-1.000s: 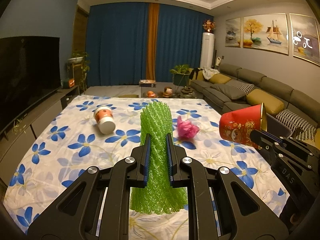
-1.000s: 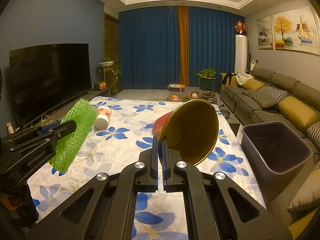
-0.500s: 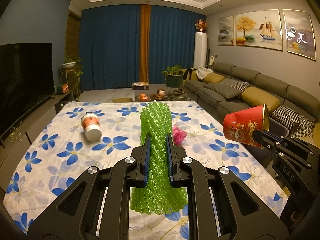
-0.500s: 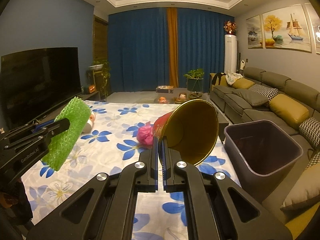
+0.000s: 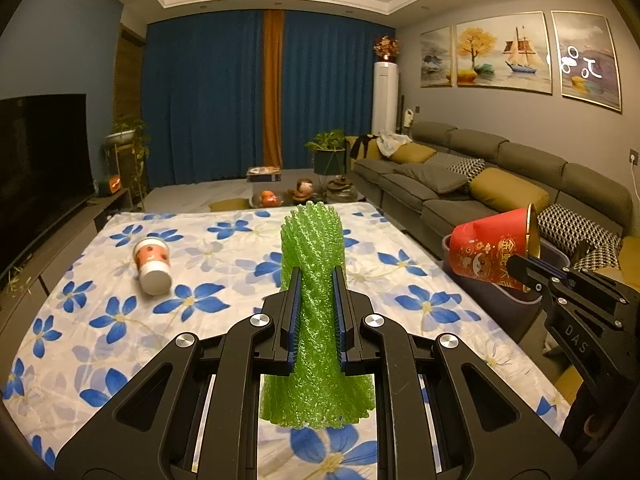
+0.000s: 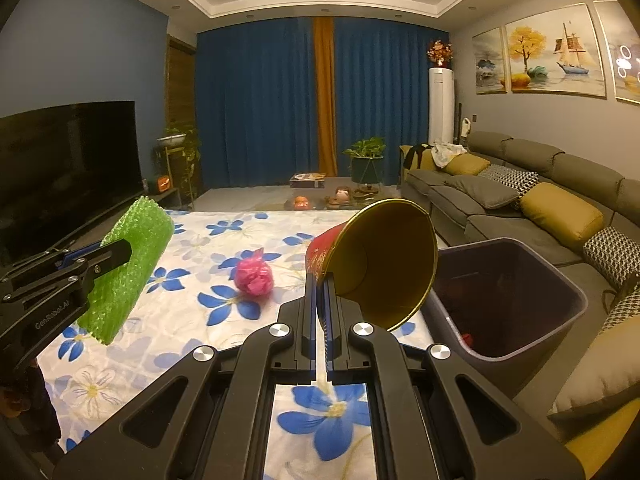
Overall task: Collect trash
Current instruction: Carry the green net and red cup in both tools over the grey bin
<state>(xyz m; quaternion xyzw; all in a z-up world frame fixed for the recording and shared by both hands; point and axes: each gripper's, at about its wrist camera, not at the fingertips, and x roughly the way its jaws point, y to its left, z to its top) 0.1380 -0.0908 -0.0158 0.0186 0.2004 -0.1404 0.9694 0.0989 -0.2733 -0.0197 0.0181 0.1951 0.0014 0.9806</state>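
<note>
Bin [image 6: 560, 280] partly behind cup [image 6: 384, 264]; contents dim

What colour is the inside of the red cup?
Shiny gold inside the red cup, best seen in the right wrist view.

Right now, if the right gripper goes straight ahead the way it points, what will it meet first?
The right gripper is shut on the red cup and points slightly down over the flowered tablecloth. The pink crumpled ball lies a little left of that line, so probably cloth first; depth is unclear.

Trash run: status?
Left gripper shut on green foam net. Right gripper shut on red cup, beside bin. Nothing blocking.
</note>
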